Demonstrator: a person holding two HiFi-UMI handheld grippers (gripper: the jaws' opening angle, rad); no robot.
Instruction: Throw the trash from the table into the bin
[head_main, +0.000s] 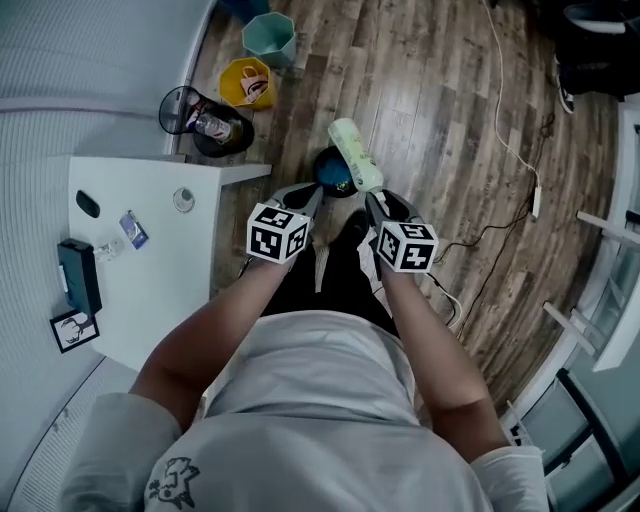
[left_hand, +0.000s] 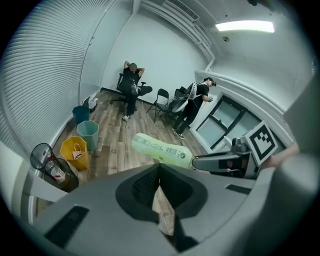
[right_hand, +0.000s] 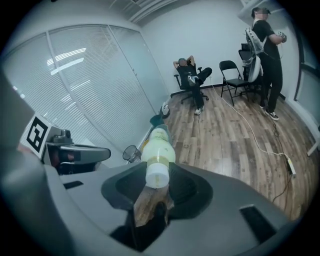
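A pale green plastic bottle (head_main: 355, 155) sticks out forward over the wooden floor, and my right gripper (head_main: 380, 200) is shut on its cap end. In the right gripper view the bottle (right_hand: 158, 150) runs straight away from the right gripper (right_hand: 157, 180), with its white cap between the pads. Beside it on the left, my left gripper (head_main: 308, 197) has its jaws together and holds nothing. The left gripper view shows the left gripper (left_hand: 160, 172) with the bottle (left_hand: 160, 149) lying across just beyond it. A black wire bin (head_main: 205, 125) with a bottle inside stands at the table's far corner.
A yellow bin (head_main: 246, 82) and a teal bin (head_main: 268, 38) stand beyond the wire bin. The white table (head_main: 150, 290) on the left bears a black box (head_main: 78, 275) and small packets. One person sits (left_hand: 131, 85) and another stands (left_hand: 192, 107) at the room's far end. A cable (head_main: 510, 130) crosses the floor.
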